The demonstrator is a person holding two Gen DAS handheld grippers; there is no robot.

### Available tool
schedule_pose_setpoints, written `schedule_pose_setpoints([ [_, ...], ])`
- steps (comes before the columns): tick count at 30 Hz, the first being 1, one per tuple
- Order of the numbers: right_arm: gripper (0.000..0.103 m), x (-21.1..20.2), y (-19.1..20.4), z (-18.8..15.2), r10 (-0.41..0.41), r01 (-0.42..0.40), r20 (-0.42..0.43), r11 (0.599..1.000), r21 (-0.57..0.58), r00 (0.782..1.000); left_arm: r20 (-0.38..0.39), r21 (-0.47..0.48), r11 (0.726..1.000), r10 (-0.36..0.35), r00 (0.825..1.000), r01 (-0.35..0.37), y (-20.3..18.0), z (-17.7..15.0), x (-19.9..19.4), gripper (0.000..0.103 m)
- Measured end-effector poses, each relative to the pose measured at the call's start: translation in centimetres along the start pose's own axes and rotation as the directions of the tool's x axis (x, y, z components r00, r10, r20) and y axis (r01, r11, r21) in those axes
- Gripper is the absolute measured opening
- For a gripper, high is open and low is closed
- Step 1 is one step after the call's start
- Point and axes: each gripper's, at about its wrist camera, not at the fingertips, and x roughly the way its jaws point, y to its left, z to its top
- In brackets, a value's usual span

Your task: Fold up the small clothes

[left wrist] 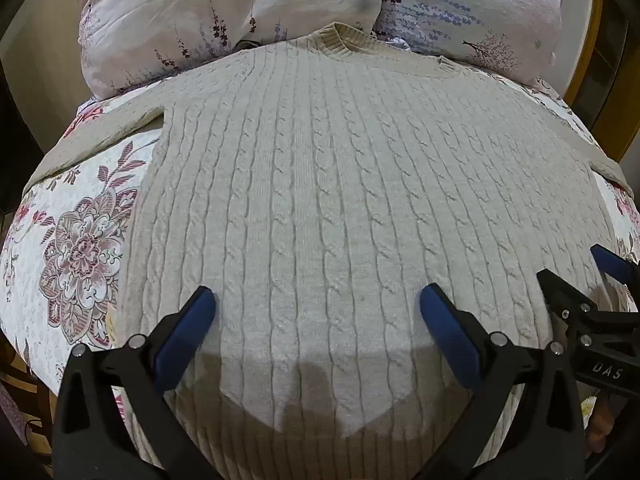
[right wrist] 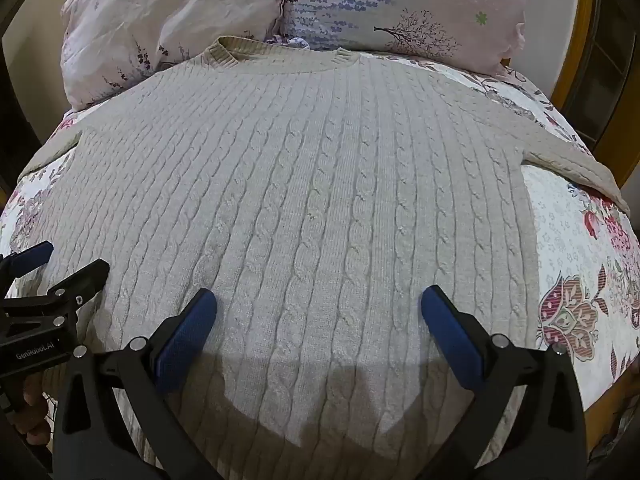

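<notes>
Here, a beige cable-knit sweater (left wrist: 320, 184) lay flat and face up on a bed covered by a floral quilt (left wrist: 80, 248). Its collar (left wrist: 340, 38) pointed away toward two pillows (left wrist: 224, 12), and both sleeves spread outward: the left sleeve (left wrist: 96, 136) ran off toward the left edge of the bed, the right sleeve (right wrist: 572, 168) toward the right. The left gripper (left wrist: 318, 308) hovered over the lower left part of the sweater, its blue-padded fingers spread wide and holding nothing. The right gripper (right wrist: 318, 308) hovered just beside it over the lower right part, equally spread and empty. No fold showed in the cloth, so the folding seemed not yet begun and the grippers looked poised for a first grasp. The next move would likely call for each gripper to reach a sleeve or side edge, pinch the thick knit firmly, and bring it across the body.
</notes>
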Motion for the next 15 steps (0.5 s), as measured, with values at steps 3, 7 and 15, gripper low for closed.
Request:
schedule_pose_setpoints([
  [3, 0.102, 0.00, 0.01, 0.01, -0.002, 0.002, 0.000, 1.000, -0.002, 1.000, 0.004, 0.001, 1.000, 0.002, 1.000, -0.002, -0.01, -0.01, -0.02, 0.101],
  [7, 0.102, -0.01, 0.01, -0.01, -0.001, 0.001, 0.000, 1.000, -0.003, 1.000, 0.003, 0.001, 1.000, 0.002, 1.000, -0.002, 0.00, -0.01, -0.01, 0.101],
  [15, 0.102, 0.00, 0.02, 0.00, -0.003, 0.003, -0.001, 1.000, -0.003, 1.000, 0.001, 0.001, 1.000, 0.002, 1.000, -0.002, -0.01, -0.01, -0.01, 0.101],
])
